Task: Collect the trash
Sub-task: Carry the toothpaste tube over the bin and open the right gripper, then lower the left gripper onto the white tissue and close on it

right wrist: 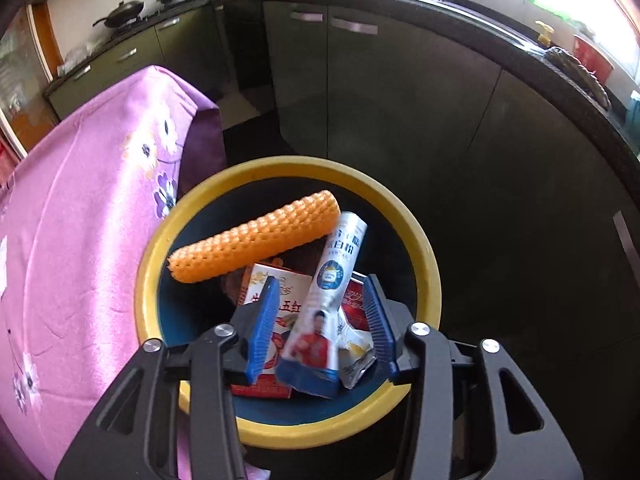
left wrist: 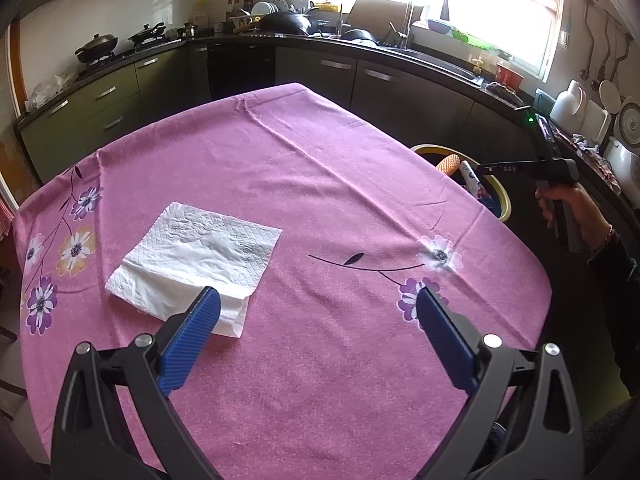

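Over yellow-rimmed bin (right wrist: 424,248), saw R gripper (right wrist: 322,320) jaws apart w/ white pouch (right wrist: 320,312) loose between pads, L gripper (left wrist: 318,312) wide open by napkin (left wrist: 192,256) left on tablecloth (left wrist: 320,184); risk: pouch snagging on pad, dragged back out.

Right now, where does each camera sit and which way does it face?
Left wrist: on the open left gripper, angled down across the pink floral tablecloth at a white paper napkin; the right hand shows.
Right wrist: on the open right gripper, looking down into the yellow-rimmed bin.
Shared: bin, tablecloth, orange foam net, kitchen cabinets.
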Motion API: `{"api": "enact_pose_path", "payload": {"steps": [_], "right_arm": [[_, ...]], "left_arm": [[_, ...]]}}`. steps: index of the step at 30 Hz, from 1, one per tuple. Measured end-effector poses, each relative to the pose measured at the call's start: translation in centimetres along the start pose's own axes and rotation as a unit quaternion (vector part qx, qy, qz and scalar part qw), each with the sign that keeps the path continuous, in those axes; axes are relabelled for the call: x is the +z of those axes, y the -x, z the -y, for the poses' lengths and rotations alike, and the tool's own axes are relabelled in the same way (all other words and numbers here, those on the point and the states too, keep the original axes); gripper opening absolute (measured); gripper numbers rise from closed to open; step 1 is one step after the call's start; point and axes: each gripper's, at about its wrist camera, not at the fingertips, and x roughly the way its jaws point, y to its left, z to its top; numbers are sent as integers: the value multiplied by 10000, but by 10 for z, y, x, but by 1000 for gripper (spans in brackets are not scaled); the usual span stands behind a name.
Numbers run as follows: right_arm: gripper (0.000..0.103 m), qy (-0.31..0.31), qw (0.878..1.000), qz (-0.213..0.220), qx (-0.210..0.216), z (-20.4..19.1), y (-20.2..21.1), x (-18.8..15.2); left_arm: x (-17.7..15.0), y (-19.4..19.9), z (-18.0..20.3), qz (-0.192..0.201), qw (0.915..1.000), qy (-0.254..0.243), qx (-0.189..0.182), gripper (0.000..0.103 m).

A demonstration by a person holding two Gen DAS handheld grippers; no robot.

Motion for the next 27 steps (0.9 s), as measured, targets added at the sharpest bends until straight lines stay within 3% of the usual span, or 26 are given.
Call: {"api": "enact_pose_path", "payload": {"steps": [10, 19, 27], "right_arm": [[52, 166, 9965, 688, 446, -58, 66, -26], [53, 448, 9940, 613, 792, -97, 72, -31], [53, 468, 9941, 469, 864, -99, 55, -31]], "left_arm": [[-3, -5, -21, -152, 9998, 86, 113, 96], [19, -25, -48, -330, 9983, -388, 288, 96], [32, -63, -85, -760, 9964, -377, -36, 96]]}}
